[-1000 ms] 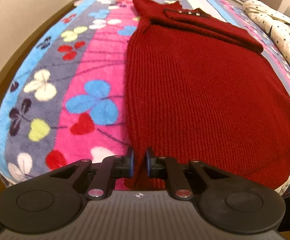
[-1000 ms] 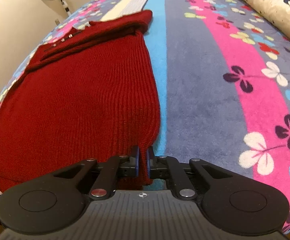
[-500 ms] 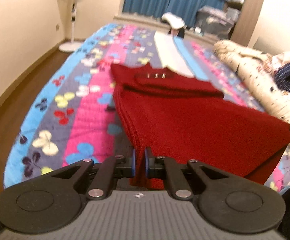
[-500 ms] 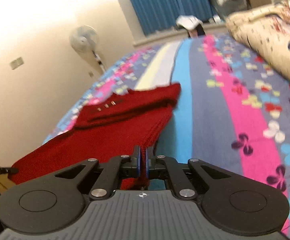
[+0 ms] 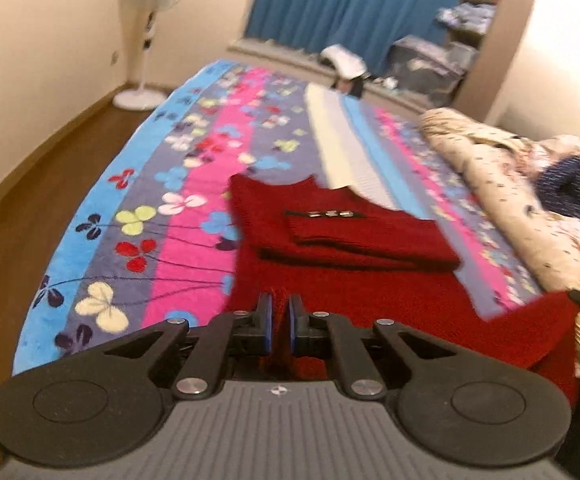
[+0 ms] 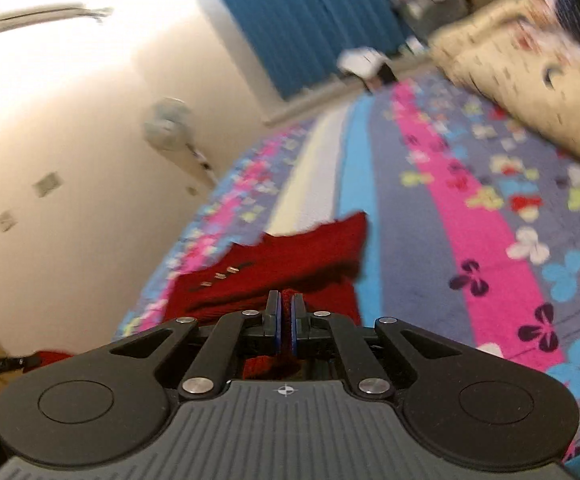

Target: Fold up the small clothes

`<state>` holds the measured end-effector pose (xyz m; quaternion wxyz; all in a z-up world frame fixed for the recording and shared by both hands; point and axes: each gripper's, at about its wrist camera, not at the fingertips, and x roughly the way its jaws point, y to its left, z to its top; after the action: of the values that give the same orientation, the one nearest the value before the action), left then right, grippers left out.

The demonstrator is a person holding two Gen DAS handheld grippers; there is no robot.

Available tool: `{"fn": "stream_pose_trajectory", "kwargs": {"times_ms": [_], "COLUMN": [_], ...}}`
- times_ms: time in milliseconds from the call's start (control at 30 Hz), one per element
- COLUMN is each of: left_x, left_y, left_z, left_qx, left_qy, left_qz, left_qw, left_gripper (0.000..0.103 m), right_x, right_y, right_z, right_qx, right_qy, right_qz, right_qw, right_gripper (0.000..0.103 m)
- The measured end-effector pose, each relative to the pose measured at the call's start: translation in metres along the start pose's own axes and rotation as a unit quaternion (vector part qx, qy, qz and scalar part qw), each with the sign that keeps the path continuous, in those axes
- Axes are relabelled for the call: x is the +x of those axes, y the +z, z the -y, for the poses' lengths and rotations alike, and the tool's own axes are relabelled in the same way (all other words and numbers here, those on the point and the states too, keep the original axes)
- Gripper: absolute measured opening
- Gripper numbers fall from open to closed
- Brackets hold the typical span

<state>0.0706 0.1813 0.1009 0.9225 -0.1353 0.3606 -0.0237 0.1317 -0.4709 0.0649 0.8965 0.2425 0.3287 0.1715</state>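
1. On the floral bedspread (image 5: 138,240) we see the red knit sweater (image 5: 341,236), its far end lying flat.
2. Our left gripper (image 5: 280,326) pinches its near hem.
3. Our right gripper (image 6: 286,326) pinches the hem too.

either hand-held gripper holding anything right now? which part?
Both. The left hand-held gripper and right hand-held gripper are each shut on a near hem corner of the red knit sweater, lifting that edge off the bed.

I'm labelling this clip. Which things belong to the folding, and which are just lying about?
In the job: red sweater, left gripper, right gripper, both shut on its hem.
Lying about: fan, cream quilt, curtain, bedspread.
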Motion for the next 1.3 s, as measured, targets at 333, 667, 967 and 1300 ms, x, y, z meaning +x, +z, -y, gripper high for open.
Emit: {"fn": "stream_pose_trajectory", "kwargs": {"times_ms": [333,667,967,1300], "left_x": [0.182,0.186,0.214,0.215], "left_y": [0.045,0.040,0.032,0.027], "left_z": [-0.085,-0.075,-0.044,-0.026], "left_qx": [-0.098,-0.076,-0.033,0.021], "left_qy": [0.085,0.012,0.022,0.028], "left_qz": [-0.126,-0.134,-0.177,-0.168], "left_qw": [0.9835,0.9880,0.9835,0.9851], "left_gripper": [0.000,0.029,0.046,0.021], "right_x": [0.189,0.187,0.219,0.211], "right_y": [0.020,0.029,0.003,-0.003], "right_z": [0.043,0.067,0.052,0.030], "right_qx": [0.028,0.089,0.018,-0.051], "right_qy": [-0.116,-0.098,-0.081,-0.055], "right_qz": [-0.122,-0.078,-0.189,-0.176], "right_qw": [0.985,0.988,0.978,0.981], "right_gripper": [0.005,0.034,0.048,0.012]}}
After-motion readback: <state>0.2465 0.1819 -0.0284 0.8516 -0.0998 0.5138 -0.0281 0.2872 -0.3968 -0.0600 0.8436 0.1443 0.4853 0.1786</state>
